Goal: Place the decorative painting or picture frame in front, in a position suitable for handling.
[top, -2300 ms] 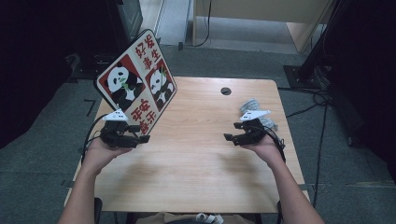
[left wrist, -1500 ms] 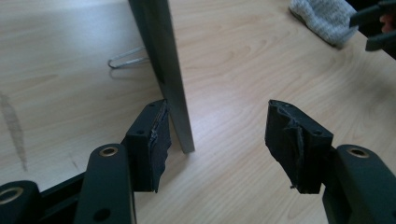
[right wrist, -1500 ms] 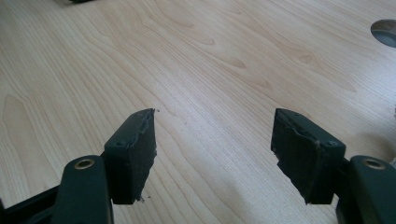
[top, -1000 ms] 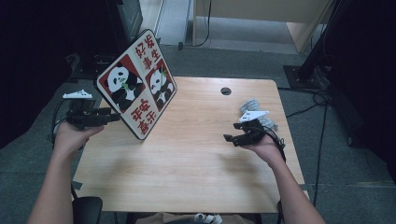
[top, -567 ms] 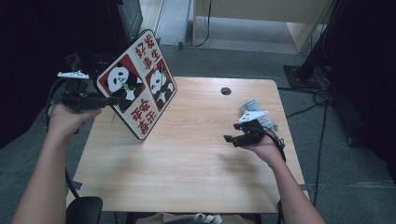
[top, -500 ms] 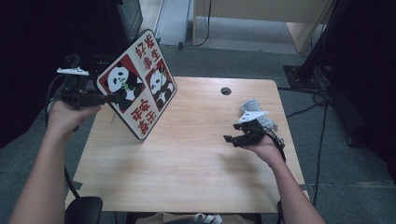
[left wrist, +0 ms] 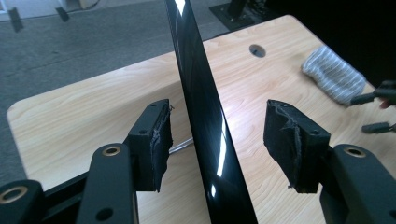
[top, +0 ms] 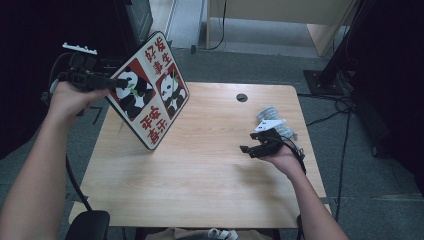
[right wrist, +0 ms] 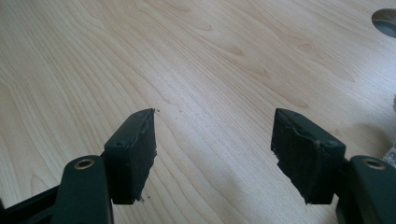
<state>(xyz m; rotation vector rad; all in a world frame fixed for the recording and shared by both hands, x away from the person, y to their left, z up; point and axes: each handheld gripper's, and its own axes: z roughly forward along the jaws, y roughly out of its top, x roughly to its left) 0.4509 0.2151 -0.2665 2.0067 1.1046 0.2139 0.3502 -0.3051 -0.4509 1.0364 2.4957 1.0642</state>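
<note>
Panda sign board point(top: 148, 90): red-and-white panel with two panda pictures and red characters, standing tilted at the rear-left of the tabletop point(top: 200, 185), lower corner on the wood, upper corner leaning out past the left edge. In the left gripper view its glossy black edge point(left wrist: 201, 116) runs straight up between the jaws.

Left tongs point(top: 112, 82): at the board's upper-left edge, spread wide. Board edge sits in the gap, clear space between it and each pad point(left wrist: 163, 135) in the left gripper view, so no contact. Jaws straddle the edge, not pinching.

Right tongs point(top: 248, 149): low over the right side of the tabletop, well apart from the board. Spread, nothing between the jaws, bare wood below in the right gripper view point(right wrist: 212, 154).

Grey striped cloth point(top: 272, 117) lies bunched just behind the right hand point(top: 280, 155), untouched. Cable hole point(top: 242, 97) in the tabletop near the far edge.

Progress, my read: early. Approach and alignment on the board look done, with the edge centred in the left jaws. Left to do: close on the edge, confirm the pinch holds, then lift or reposition the board. Right side is idle so far. The cloth suggests a possible wipe step later, but that's a guess.
</note>
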